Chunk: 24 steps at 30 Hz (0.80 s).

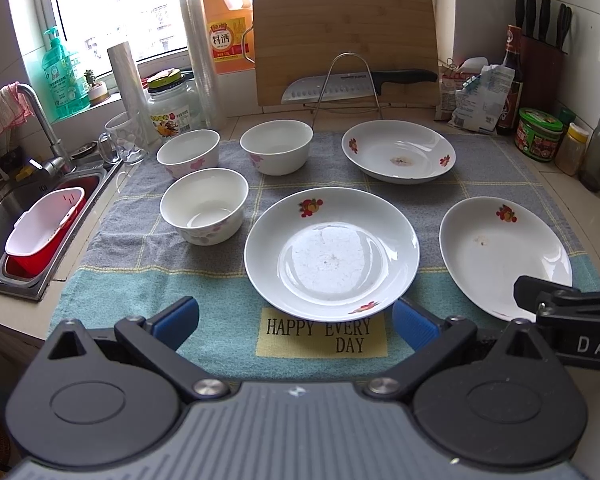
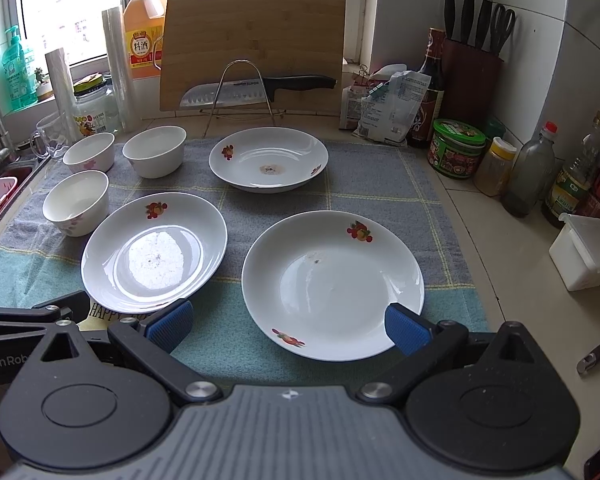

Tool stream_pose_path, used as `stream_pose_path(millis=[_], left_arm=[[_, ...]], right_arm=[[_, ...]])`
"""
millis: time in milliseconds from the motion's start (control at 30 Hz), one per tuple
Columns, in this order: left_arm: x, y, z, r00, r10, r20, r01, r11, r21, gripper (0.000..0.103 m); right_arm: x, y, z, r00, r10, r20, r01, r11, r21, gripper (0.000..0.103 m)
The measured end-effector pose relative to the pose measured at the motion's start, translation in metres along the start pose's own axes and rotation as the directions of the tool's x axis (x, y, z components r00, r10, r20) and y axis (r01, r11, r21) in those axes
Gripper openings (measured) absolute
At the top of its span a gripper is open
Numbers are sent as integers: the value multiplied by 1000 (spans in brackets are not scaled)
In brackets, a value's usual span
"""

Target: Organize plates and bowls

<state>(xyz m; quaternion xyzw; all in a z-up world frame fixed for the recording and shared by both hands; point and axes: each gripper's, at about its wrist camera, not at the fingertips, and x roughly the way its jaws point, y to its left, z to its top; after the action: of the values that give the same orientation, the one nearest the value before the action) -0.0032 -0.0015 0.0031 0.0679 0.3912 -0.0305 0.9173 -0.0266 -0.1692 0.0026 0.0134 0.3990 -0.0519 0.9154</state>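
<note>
Three fruit-patterned plates and three flower-printed bowls lie singly, none yet stacked, on a checked cloth (image 1: 204, 280) spread over a kitchen bench (image 2: 480, 216), likely there to cushion the china. The centre plate (image 1: 331, 254) sits nearest the left tool (image 1: 296, 322), whose blue pads are spread wide and hold nothing, its front rim lying between them as if lined up for a grasp. The right plate (image 2: 332, 284) lies in front of the right tool (image 2: 286, 328), likewise spread and empty, with one pad over the plate's near edge; whether it touches cannot be told. The far plate (image 1: 398, 151) rests behind, well apart from both tools. The bowls cluster at the left: the near bowl (image 1: 204, 206) just beside the centre plate, the left bowl (image 1: 188, 153) and the middle bowl (image 1: 277, 146) behind it. By all appearances the sorting has not begun, and each tool seems posed to take a plate by its rim. Beyond the cloth, a cutting board (image 1: 344, 40) leans on the sill behind a knife (image 1: 356, 84) on a wire rack, and a red-and-white basket (image 1: 44, 228) sits in the sink.
</note>
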Motion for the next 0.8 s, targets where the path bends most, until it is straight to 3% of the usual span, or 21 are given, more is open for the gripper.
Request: stream_pose_path(millis=[533, 800], left_arm=[[-3, -11, 2, 999, -34, 31, 35, 999, -18, 102], [1, -15, 3, 998, -45, 50, 45, 999, -10, 102]], right_arm=[[-1, -14, -5, 999, 33, 40, -32, 999, -25, 103], [7, -41, -14, 993, 86, 82, -82, 995, -60, 103]])
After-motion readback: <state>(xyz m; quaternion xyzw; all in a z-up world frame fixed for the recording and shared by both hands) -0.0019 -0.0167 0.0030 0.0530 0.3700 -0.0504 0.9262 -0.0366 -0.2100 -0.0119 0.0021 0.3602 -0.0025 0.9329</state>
